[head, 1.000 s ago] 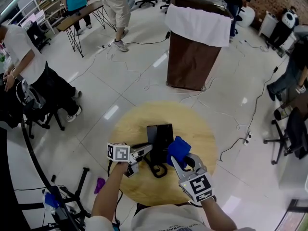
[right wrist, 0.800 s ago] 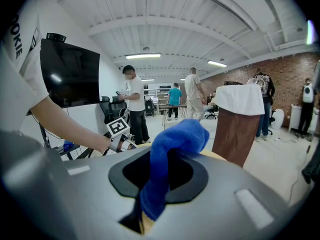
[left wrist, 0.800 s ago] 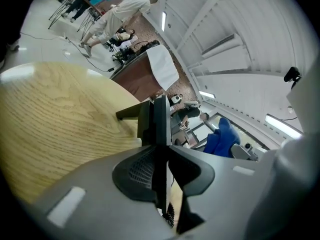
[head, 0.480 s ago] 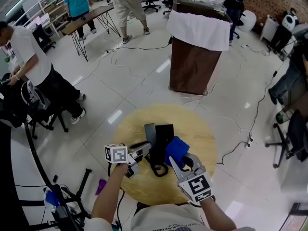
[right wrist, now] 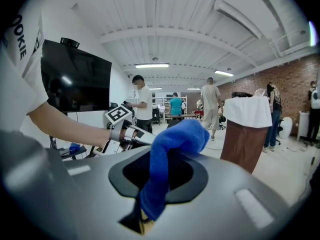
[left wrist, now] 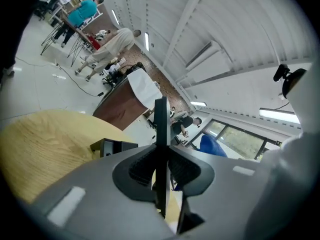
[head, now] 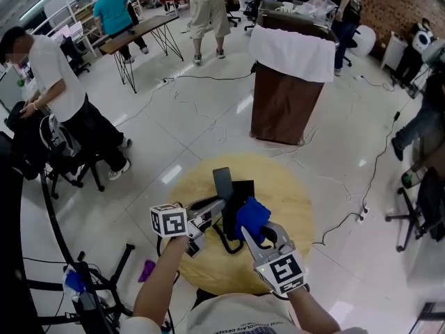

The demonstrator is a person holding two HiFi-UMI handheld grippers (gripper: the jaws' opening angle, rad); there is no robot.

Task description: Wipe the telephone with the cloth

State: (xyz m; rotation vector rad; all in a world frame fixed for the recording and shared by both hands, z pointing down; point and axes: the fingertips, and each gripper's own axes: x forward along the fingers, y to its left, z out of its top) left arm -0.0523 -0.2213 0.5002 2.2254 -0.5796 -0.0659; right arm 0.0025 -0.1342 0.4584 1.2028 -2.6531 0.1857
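In the head view, the left gripper (head: 214,206) sits at lower centre over the round table (head: 292,207). It holds the dark handset (head: 222,181) raised above the black base (head: 242,192). A looped cord (head: 224,242) lies on the wood just below them. The right gripper (head: 256,234) comes in from the lower right, and the blue cloth (head: 252,214) bunched at its tip lies against the base's right side. Whether cloth and handset touch cannot be told from here.

The left gripper view settles the grip, which the head view does not. Both jaws press on the handset (left wrist: 161,129), seen edge-on as a thin upright blade between them. The base (left wrist: 112,146) stands on the table at centre left, clear of the handset. The cloth (left wrist: 212,144) shows as a blue lump at right, apart from the handset in this view.

The right gripper view shows its jaws closed on the cloth (right wrist: 172,151). The cloth rises out of them and folds over at the top, hiding the phone entirely. Only this view shows the left gripper's marker cube (right wrist: 119,115) and the person's forearm from the side, at centre left. At right is the brown lectern (right wrist: 244,139) with its white cover, which the head view places at upper centre, well beyond the table.
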